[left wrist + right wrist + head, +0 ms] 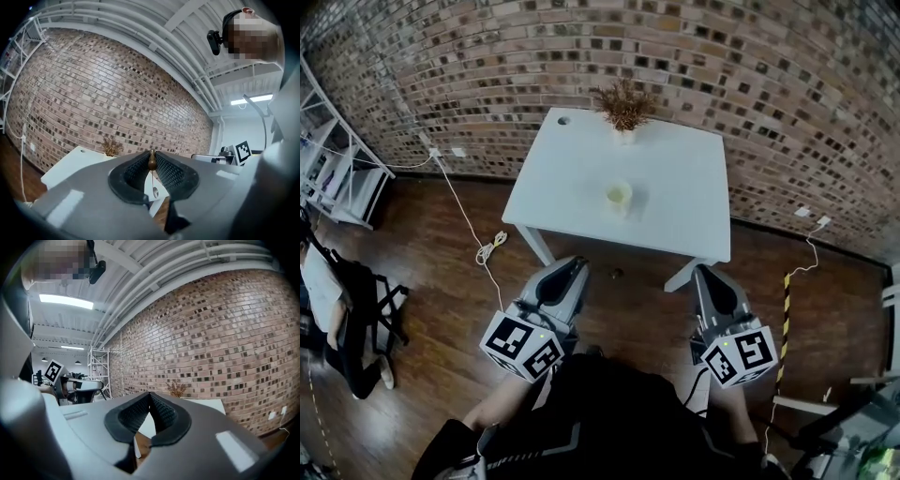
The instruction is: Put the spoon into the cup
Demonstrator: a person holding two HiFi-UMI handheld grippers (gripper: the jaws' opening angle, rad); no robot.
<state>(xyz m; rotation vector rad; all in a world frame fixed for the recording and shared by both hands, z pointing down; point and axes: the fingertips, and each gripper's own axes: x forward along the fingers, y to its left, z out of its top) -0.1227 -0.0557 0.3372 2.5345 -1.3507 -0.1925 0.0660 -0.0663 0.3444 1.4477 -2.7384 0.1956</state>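
The spoon is in the left gripper. Its jaws are closed on the spoon's brown handle end, pinched right at the tips. The thin shaft hangs down from there, with the bowl at the bottom, so the long axis runs close to upright while the gripper itself points level.

The right gripper has its jaws pressed together with nothing between them.

The cup stands upright near the middle of the white counter, with a small dried plant behind it at the far edge. In the head view both grippers are still out over the wooden floor, short of the counter's near edge and well apart from the cup.

The cup lies ahead of the left gripper and a little to its right, inside the lines of the two grippers. It is nearer the left one than the right gripper (which is handy, since the left one carries the spoon).

As I judge it, the spoon already hangs bowl-down. The coming move therefore calls for carrying it forward and slightly right until the bowl is above the cup's open mouth, then lowering it without tilting.
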